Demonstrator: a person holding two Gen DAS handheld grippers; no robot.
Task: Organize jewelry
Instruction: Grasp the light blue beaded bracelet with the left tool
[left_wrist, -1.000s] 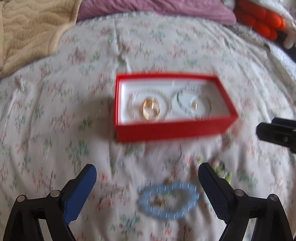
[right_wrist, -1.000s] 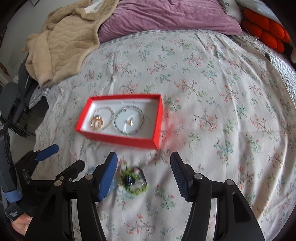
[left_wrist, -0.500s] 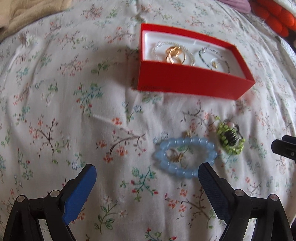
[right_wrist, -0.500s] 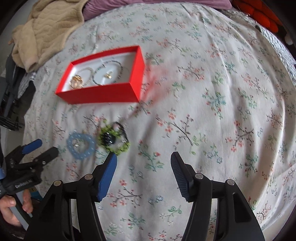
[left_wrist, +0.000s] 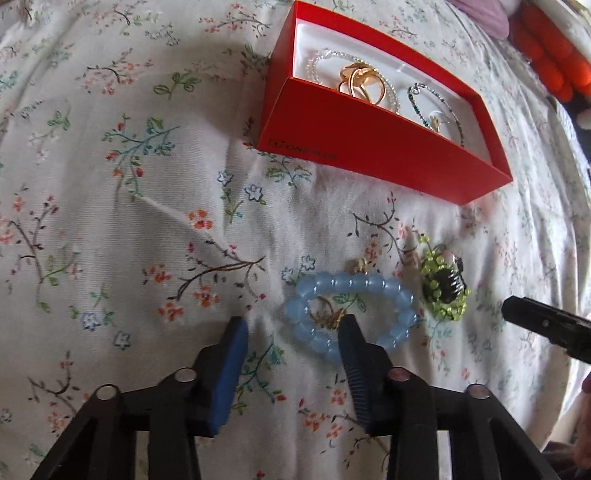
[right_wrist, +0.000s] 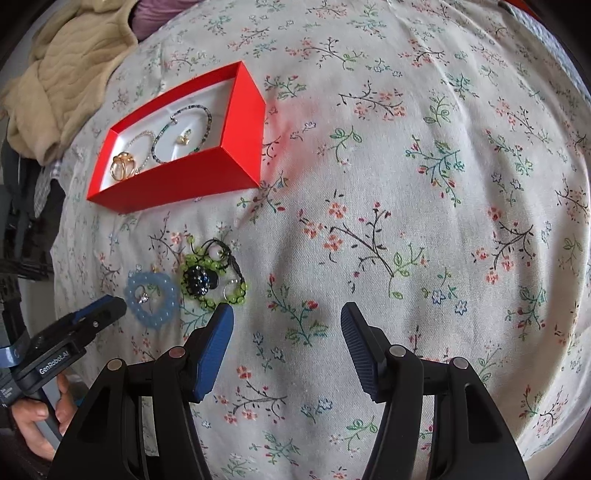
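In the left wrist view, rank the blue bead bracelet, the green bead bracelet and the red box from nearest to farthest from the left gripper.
1. Blue bead bracelet: at the left gripper, its near edge by the right fingertip.
2. Green bead bracelet: just right of the blue one, on the bedspread.
3. Red box: farthest, ahead and to the right, holding jewelry.

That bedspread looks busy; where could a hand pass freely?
Bare bedspread lies right of the red box and green bracelet. Crowded: blue bracelet and green one sit close together below the box.

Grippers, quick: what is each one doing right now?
Left gripper: open, holding nothing, at the blue bead bracelet.
Right gripper: open, empty, over the bedspread.
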